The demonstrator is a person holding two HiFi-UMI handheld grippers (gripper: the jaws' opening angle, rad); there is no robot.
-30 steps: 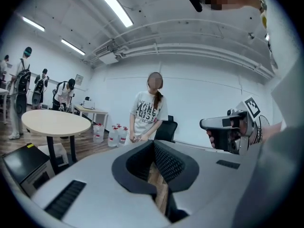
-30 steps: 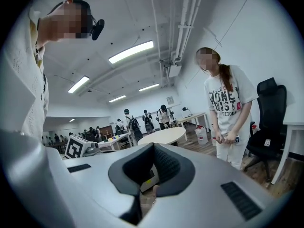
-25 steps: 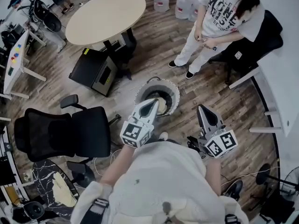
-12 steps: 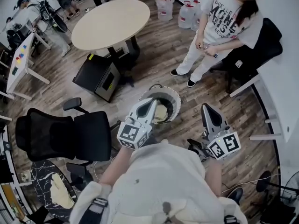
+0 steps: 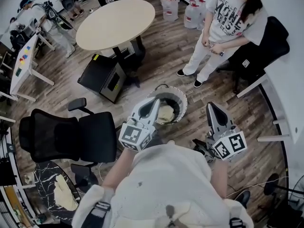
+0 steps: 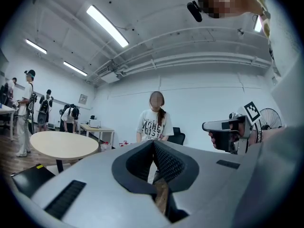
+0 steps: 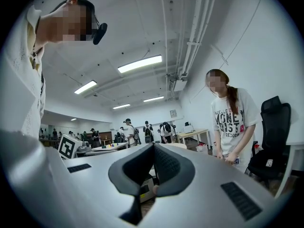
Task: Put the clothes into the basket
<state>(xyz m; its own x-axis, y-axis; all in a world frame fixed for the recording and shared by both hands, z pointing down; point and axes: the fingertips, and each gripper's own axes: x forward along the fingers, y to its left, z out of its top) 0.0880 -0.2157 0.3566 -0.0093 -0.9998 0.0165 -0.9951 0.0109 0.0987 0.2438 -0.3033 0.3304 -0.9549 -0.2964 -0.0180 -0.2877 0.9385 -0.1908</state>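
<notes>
A round basket (image 5: 179, 97) stands on the wooden floor in front of me, with pale clothes (image 5: 165, 113) lying inside it. My left gripper (image 5: 155, 102) is held level above the basket's near left rim, apart from it. Its jaws are shut with nothing between them (image 6: 153, 141). My right gripper (image 5: 211, 106) is held level to the right of the basket, over bare floor. Its pads meet too, and it holds nothing (image 7: 153, 145). From each gripper view the other gripper shows beside it, and the basket is hidden.
A black office chair (image 5: 71, 137) stands close on my left. A black box (image 5: 104, 77) and a round table (image 5: 116, 23) are beyond it. A person (image 5: 228, 23) stands past the basket by a dark chair (image 5: 268, 44). A pale cloth (image 5: 61, 193) lies on a marbled seat at lower left.
Both grippers have risen a little and stayed shut. The basket now sits slightly further right in the head view.
</notes>
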